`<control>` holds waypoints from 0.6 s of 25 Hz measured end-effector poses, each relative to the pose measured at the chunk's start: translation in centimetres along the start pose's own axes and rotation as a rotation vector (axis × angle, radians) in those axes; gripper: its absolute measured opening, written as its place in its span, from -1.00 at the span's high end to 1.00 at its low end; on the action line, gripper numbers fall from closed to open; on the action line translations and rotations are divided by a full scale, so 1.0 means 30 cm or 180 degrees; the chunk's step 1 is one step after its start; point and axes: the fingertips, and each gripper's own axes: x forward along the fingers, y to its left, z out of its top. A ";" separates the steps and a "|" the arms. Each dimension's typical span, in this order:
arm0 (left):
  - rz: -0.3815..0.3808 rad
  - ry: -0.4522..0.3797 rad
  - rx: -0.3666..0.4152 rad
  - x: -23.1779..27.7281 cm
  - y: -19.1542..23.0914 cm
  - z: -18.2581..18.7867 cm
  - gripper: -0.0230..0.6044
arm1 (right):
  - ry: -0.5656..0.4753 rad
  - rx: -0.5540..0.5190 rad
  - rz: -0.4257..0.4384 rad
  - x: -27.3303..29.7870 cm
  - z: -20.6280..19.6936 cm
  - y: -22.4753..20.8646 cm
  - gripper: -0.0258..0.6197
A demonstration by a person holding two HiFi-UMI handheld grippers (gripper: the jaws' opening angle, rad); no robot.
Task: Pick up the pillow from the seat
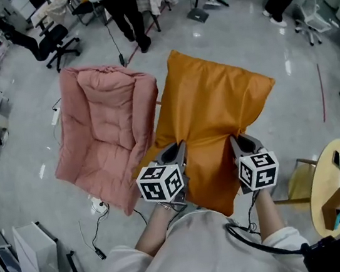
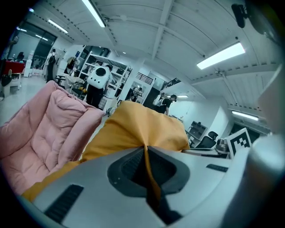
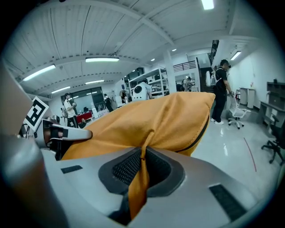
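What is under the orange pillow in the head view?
The orange pillow hangs pinched in the left gripper and right gripper. Beside it show the pink seat and grey floor. It covers the seat's right edge; anything else beneath is hidden.

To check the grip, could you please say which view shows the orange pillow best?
The head view: nearly the whole pillow shows, pinched at its near edge by the left claw and right claw. The gripper views show only fabric nipped between their jaws.
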 end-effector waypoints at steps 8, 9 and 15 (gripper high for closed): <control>-0.0116 -0.0046 -0.0039 0.012 -0.007 0.024 0.89 | -0.0062 -0.0043 -0.0116 -0.004 0.033 -0.014 0.78; -0.0117 -0.0055 -0.0036 0.012 -0.005 0.027 0.89 | -0.0071 -0.0049 -0.0122 -0.001 0.037 -0.014 0.78; -0.0133 -0.0063 -0.0010 0.009 -0.007 0.040 0.89 | -0.0098 -0.0100 -0.0185 -0.003 0.047 -0.009 0.78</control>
